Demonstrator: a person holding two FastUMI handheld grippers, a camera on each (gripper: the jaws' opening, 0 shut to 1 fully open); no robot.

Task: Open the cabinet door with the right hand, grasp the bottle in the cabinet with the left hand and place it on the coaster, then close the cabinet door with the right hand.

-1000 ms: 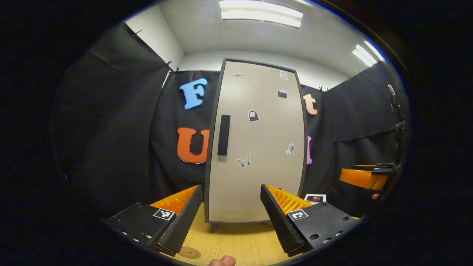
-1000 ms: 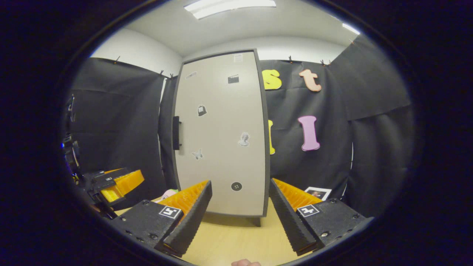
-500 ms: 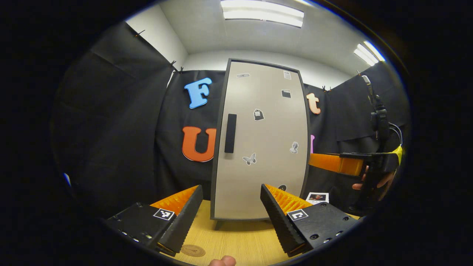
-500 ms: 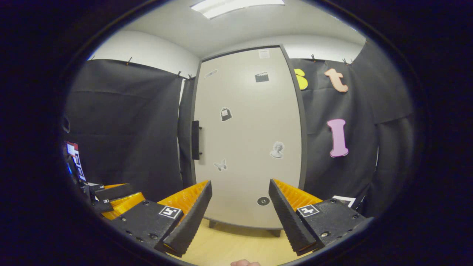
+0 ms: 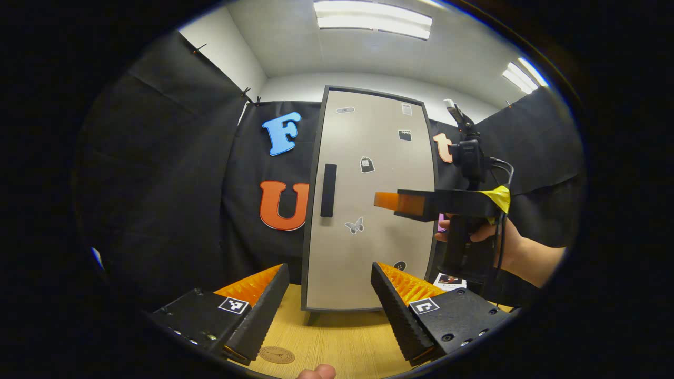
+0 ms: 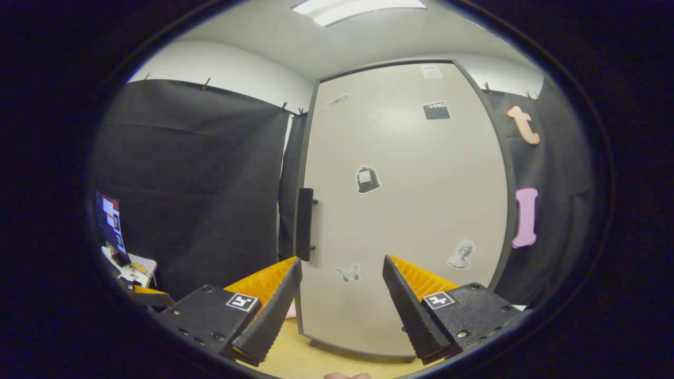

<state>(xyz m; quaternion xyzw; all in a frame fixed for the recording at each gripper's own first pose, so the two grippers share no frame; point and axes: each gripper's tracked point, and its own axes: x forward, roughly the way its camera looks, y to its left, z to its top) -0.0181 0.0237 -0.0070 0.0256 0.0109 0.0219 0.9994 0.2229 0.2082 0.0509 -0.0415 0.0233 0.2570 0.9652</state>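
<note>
A tall beige cabinet stands on the wooden table, its door closed, with a dark vertical handle near the left edge. My left gripper is open, low over the table in front of the cabinet. A round brown coaster lies on the table below its left finger. In the left gripper view the right gripper, held by a hand, reaches in front of the door at mid height. In the right gripper view my right gripper is open, close to the door, its handle just above the left finger.
Small stickers dot the cabinet door. A small photo card lies on the table right of the cabinet. A screen and clutter sit at the far left of the right gripper view. Black cloth walls close in on all sides.
The right gripper has risen and moved in toward the cabinet door, which now looms larger in its view. The left gripper has stayed almost still.
</note>
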